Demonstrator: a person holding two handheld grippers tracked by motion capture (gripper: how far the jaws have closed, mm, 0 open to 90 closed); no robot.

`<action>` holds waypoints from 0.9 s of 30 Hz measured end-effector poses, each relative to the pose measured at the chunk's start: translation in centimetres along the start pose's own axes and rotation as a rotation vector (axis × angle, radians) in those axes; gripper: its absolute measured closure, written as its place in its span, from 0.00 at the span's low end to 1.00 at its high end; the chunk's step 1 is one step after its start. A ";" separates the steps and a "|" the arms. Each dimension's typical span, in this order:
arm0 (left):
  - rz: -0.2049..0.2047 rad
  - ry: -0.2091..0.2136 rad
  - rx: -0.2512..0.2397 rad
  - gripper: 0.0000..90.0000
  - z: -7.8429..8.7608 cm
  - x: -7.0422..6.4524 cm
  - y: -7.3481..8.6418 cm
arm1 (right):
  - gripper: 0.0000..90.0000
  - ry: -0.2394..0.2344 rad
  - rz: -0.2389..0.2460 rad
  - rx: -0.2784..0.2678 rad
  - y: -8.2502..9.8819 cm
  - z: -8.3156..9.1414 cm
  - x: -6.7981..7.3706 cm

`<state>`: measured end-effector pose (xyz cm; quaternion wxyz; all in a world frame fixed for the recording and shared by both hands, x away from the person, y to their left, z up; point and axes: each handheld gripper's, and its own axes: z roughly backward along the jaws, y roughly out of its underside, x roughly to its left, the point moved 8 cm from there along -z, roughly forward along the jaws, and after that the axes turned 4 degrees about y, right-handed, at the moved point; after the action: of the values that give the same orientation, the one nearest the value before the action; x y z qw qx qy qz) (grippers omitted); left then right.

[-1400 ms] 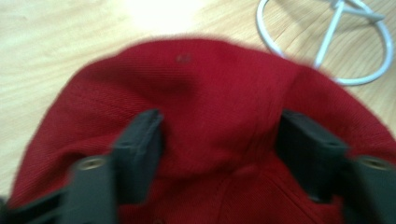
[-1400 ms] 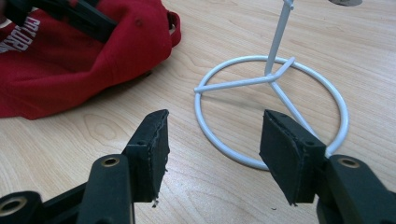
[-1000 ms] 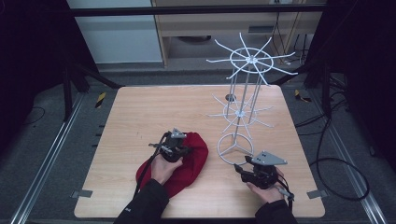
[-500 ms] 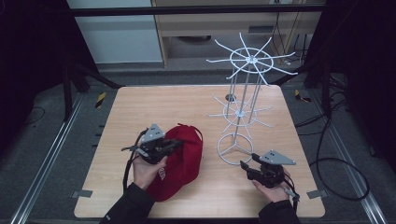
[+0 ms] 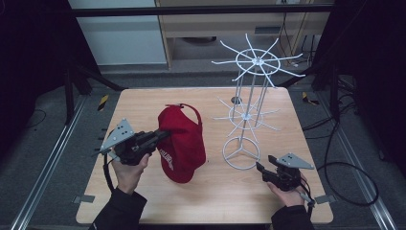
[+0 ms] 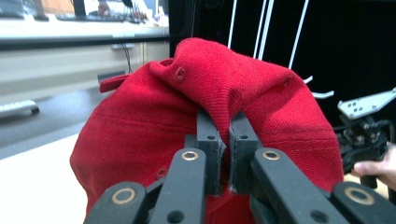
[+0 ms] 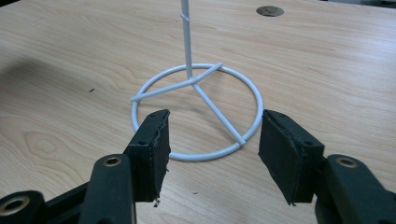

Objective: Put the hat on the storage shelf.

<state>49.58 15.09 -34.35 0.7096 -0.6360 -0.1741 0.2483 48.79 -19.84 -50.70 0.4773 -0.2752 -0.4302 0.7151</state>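
1. The red cap (image 5: pixel 183 143) is being held by the left tool (image 5: pixel 160 136), whose jaws are pinched nearly together on a fold of the crown fabric, as the left gripper view shows (image 6: pixel 219 102).
2. The cap is being carried just ahead of that tool, with most of it hanging clear of the surface (image 5: pixel 143 103); whether its lower edge is touching the wood cannot be told.
3. The right tool (image 7: pixel 214 140) is being kept wide open with nothing between its jaws, and the ring base of the white wire rack (image 7: pixel 196 112) is lying just ahead of it.
4. The pick-up is being judged as done.
5. Carrying the cap across to the rack (image 5: pixel 256 62), which is standing beyond and to the side of the left tool, and hanging it on a prong are being judged as left.
6. No prong is being touched by the cap yet.
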 end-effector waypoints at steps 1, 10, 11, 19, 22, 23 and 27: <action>-0.005 0.001 -0.007 0.95 0.1 -0.1 -0.4 | 0.48 0.002 0.000 0.001 0.0 0.0 -0.1; -0.018 0.012 -0.108 0.95 0.8 -1.2 -3.7 | 0.47 0.018 0.000 -0.006 0.1 0.0 -0.5; -0.020 0.015 -0.117 0.95 0.8 -1.5 -4.0 | 0.47 0.019 0.001 -0.006 0.1 0.0 -0.5; -0.054 0.034 -0.194 0.95 0.9 -2.4 -7.7 | 0.47 0.034 0.004 -0.015 0.1 -0.1 -1.0; -0.062 0.038 -0.222 0.95 0.7 -2.6 -9.1 | 0.47 0.036 0.007 -0.016 0.1 -0.1 -1.0; -0.065 0.036 -0.229 0.95 0.6 -2.6 -9.6 | 0.47 0.036 0.005 -0.015 0.1 -0.1 -1.0; -0.072 0.033 -0.248 0.95 0.2 -2.4 -11.1 | 0.47 0.039 0.007 -0.017 0.1 -0.2 -1.2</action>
<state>48.95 13.09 -23.21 0.6368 -0.7162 -0.2143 0.1886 49.38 -20.91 -50.89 0.4807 -0.2946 -0.4260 0.7076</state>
